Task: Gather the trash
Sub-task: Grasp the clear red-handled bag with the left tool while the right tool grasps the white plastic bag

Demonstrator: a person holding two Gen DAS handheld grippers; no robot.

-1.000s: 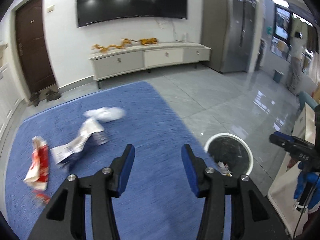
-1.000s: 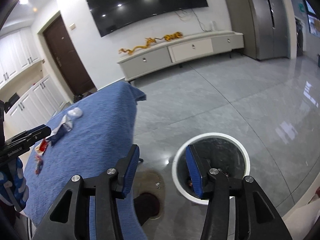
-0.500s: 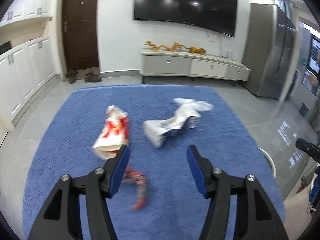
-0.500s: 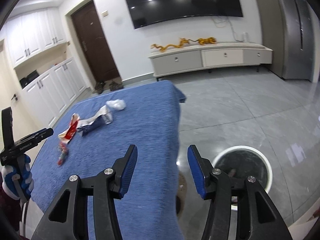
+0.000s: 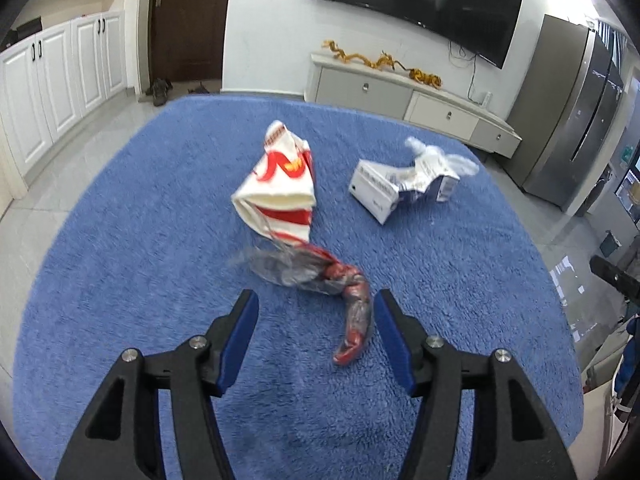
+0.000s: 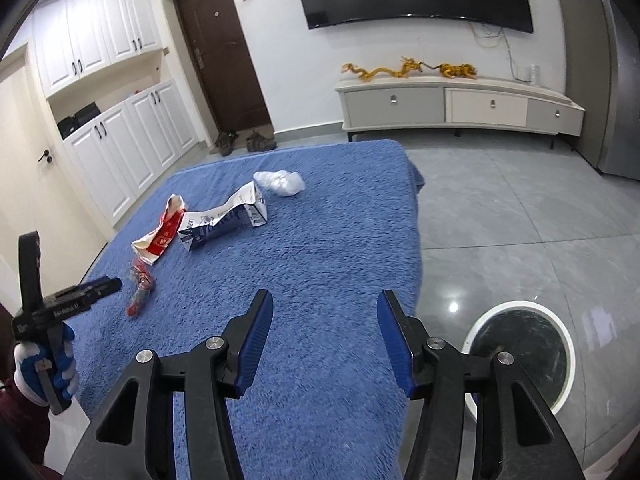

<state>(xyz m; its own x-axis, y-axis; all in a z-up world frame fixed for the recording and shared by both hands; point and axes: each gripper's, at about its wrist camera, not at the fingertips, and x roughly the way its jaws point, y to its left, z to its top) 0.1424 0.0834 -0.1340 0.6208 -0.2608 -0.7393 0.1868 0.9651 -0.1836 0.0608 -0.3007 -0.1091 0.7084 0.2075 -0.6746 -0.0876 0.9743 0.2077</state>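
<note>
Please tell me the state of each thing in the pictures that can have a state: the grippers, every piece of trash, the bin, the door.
left gripper: open, empty
right gripper: open, empty
red wrapper: twisted, lying on the blue cloth
red-and-white bag: crumpled, mouth open
milk carton: crushed, lying flat
white plastic wad: scrunched
trash bin: uncovered, on the floor
door: shut

Right tongs (image 6: 325,334) agape above blue cloth (image 6: 328,240).
</note>
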